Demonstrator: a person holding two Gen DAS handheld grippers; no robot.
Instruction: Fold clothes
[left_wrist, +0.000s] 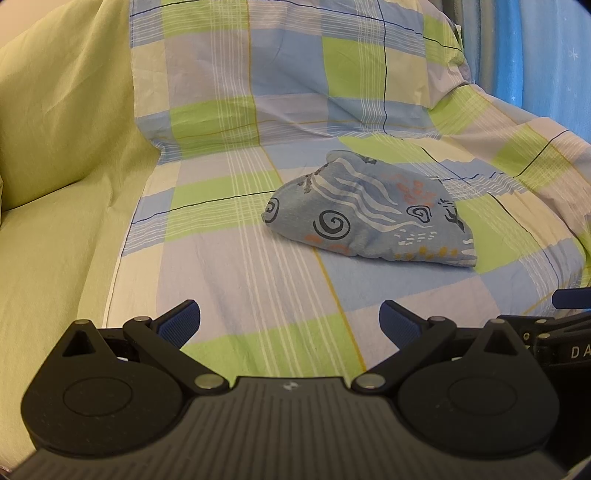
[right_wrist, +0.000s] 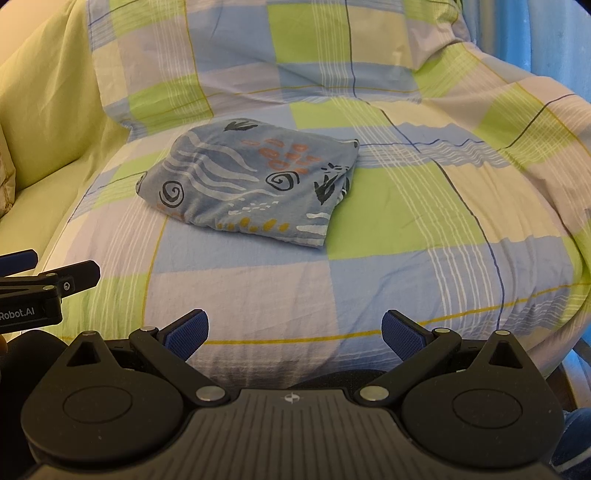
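1. Looking ahead along both sets of jaws, I see the folded blue patterned garment (left_wrist: 369, 214) lying on the checked bedsheet (left_wrist: 240, 258), well ahead of my jaws and touching neither tool.
2. My left gripper (left_wrist: 290, 325) has its jaws spread wide and empty; from it the garment lies forward and to the right.
3. My right gripper (right_wrist: 295, 334) is likewise wide and empty; from it the garment (right_wrist: 251, 184) lies forward and to the left. So the bundle sits between my two hands, and I cannot tell which is nearer.
4. Its long axis runs roughly across my view, left to right. The near edge looks rounded like a fold, and the right end shows bunched layers.
5. The garment already looks folded into a compact packet, so I judge the folding nearly or fully done; any next move would be a tidy or a final fold from the right end.
6. Room is generous: bare sheet on the near side and to the right. A checked pillow (left_wrist: 295, 74) rises behind, and a green cushion (left_wrist: 66, 110) flanks the left.
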